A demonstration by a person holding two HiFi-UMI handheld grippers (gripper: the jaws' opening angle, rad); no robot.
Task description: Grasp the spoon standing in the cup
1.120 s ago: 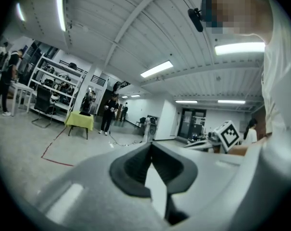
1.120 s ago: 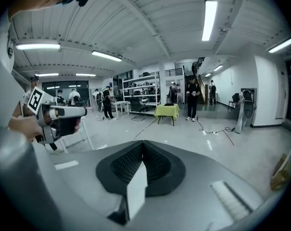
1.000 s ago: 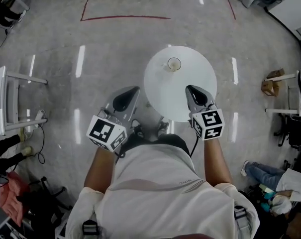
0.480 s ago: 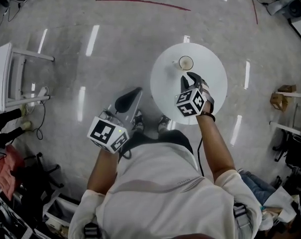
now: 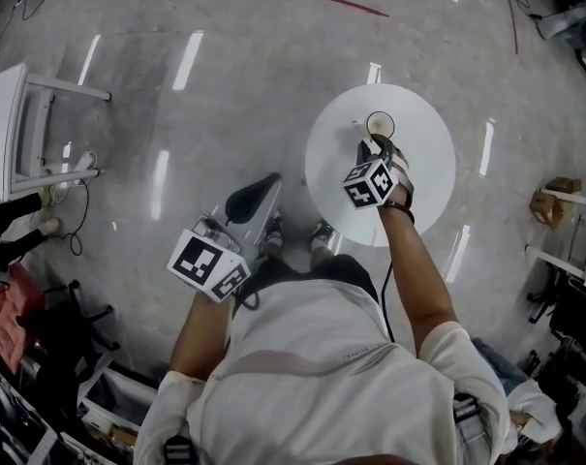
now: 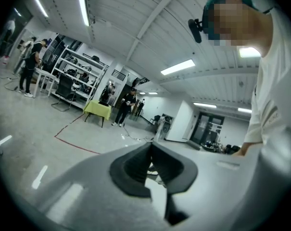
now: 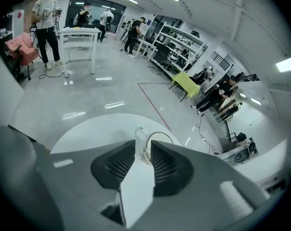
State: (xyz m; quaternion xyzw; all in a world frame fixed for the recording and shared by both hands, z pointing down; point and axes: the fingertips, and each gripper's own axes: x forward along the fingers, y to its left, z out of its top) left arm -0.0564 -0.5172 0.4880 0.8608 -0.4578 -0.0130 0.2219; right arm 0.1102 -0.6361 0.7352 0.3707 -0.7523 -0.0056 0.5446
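right tongs (image 5: 370, 146) parted, tips just short of cup (image 5: 380, 124) holding spoon (image 7: 139, 134) | white round table (image 5: 428, 168) | left tongs (image 5: 254, 197) clenched, empty, over floor

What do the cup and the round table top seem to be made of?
Cup: clear glass or plastic; only a thin rim shows, and the white top shows through it. Table top: white, smooth and even, perhaps laminate or painted board; the pictures cannot settle it.
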